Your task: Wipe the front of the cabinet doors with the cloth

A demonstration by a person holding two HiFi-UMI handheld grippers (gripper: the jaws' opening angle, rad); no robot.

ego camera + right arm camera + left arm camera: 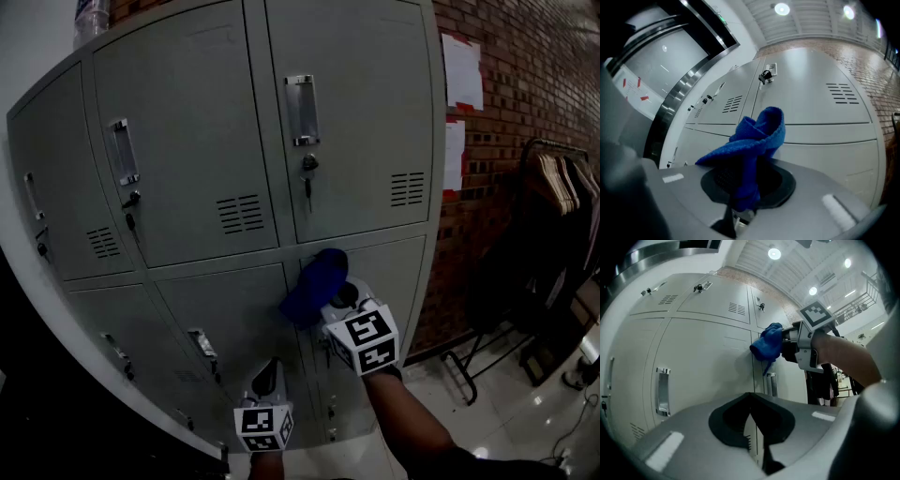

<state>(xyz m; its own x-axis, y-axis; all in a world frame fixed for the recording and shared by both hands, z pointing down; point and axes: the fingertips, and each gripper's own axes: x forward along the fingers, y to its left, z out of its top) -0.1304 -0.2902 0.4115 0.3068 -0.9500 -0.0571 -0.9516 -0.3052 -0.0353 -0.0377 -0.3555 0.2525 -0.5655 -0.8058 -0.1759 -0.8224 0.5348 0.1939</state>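
The grey metal cabinet (234, 141) has two rows of doors with handles and vents. My right gripper (339, 298) is shut on a blue cloth (315, 279), which it holds against the top left corner of the lower right door (389, 281), beside the seam. In the right gripper view the cloth (759, 131) bunches up out of the jaws of the right gripper (745, 171). My left gripper (268, 377) hangs lower, in front of the lower middle door, shut and holding nothing. The left gripper view shows the left gripper (751, 398), the cloth (768, 344) and the right gripper (785, 341) above it.
A brick wall (525, 112) with white papers (461, 70) stands right of the cabinet. A clothes rack (562, 187) with hangers and dark garments stands at the far right on a glossy floor (525, 412). Keys hang in the upper doors' locks (307, 169).
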